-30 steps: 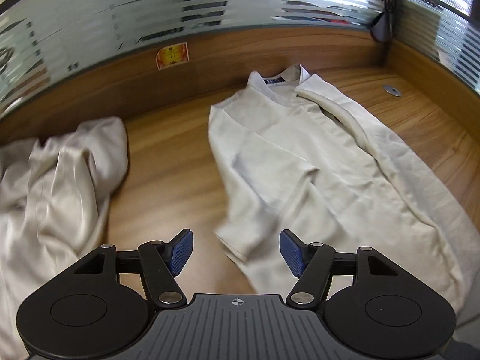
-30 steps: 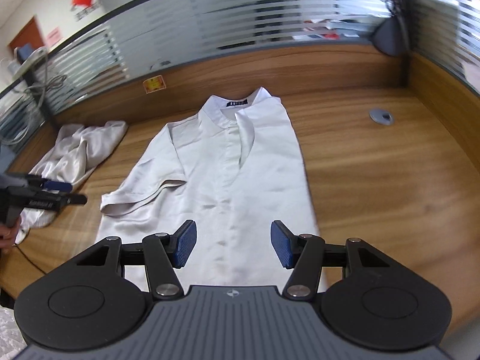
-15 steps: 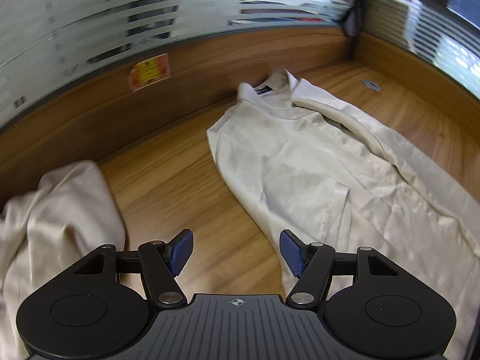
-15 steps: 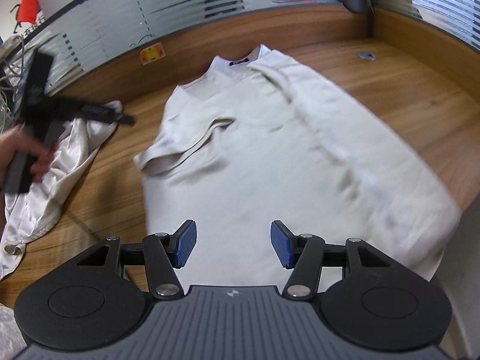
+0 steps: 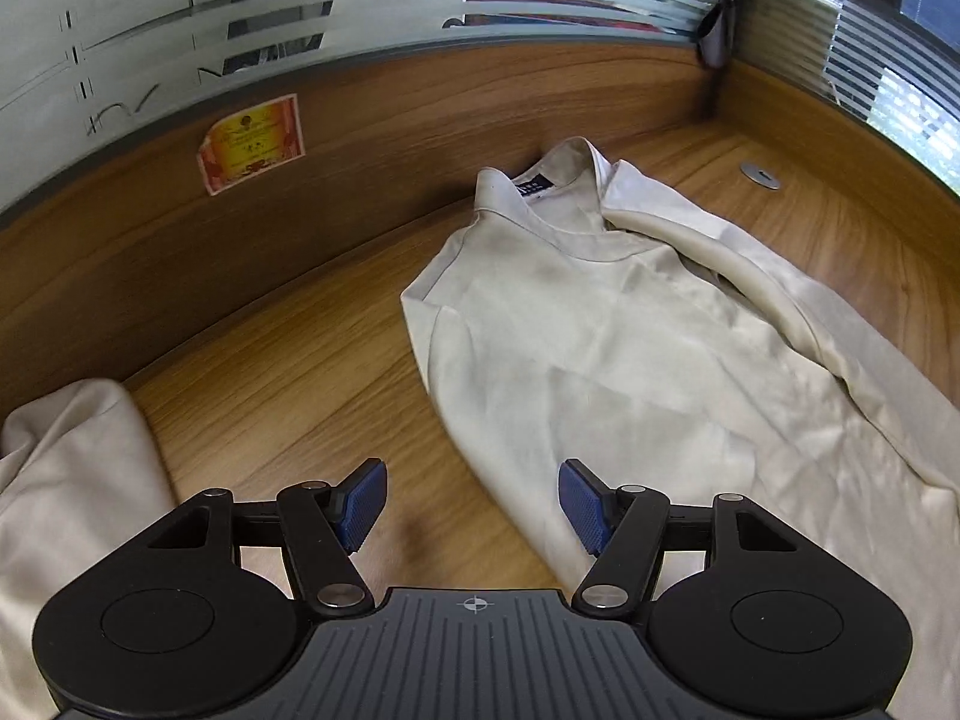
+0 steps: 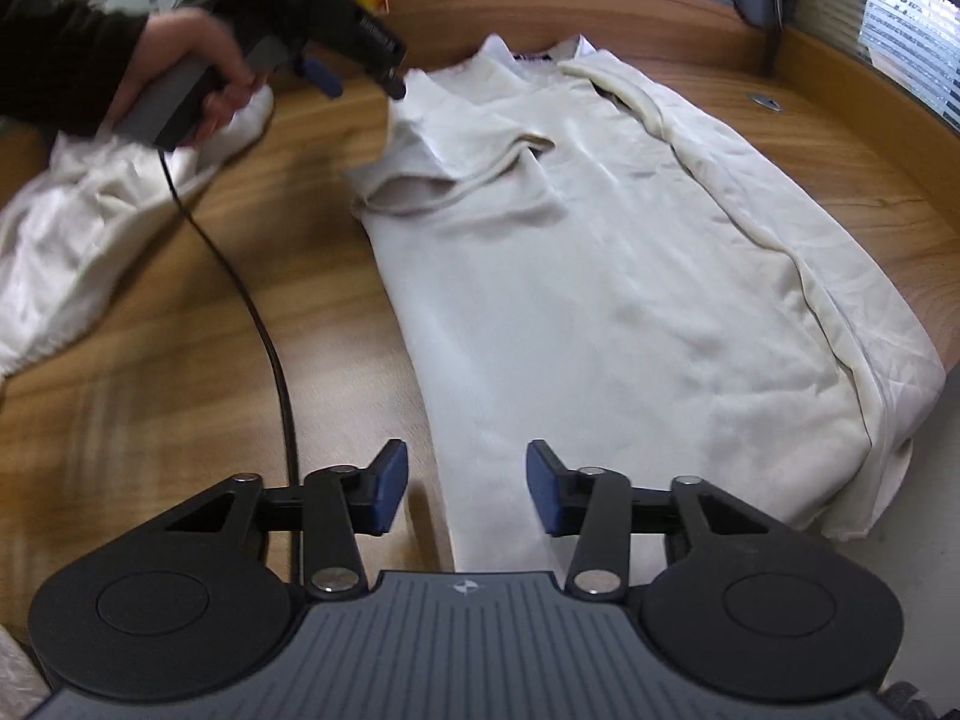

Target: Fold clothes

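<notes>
Wood-grain desk [image 6: 150, 372] under me carries the cream satin short-sleeved shirt [image 6: 600, 300] at centre, right side already folded in, left sleeve and hem left, as my right gripper [image 6: 467, 495] narrows over its near-left hem and my left gripper [image 5: 471, 507] stays spread, ungrasping.

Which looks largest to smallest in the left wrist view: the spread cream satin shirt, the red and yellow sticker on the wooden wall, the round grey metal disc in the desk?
1. Spread cream satin shirt, clearly largest.
2. Red and yellow sticker.
3. Round grey metal disc, smallest; it lies farther away, so its true size is unsure.
</notes>
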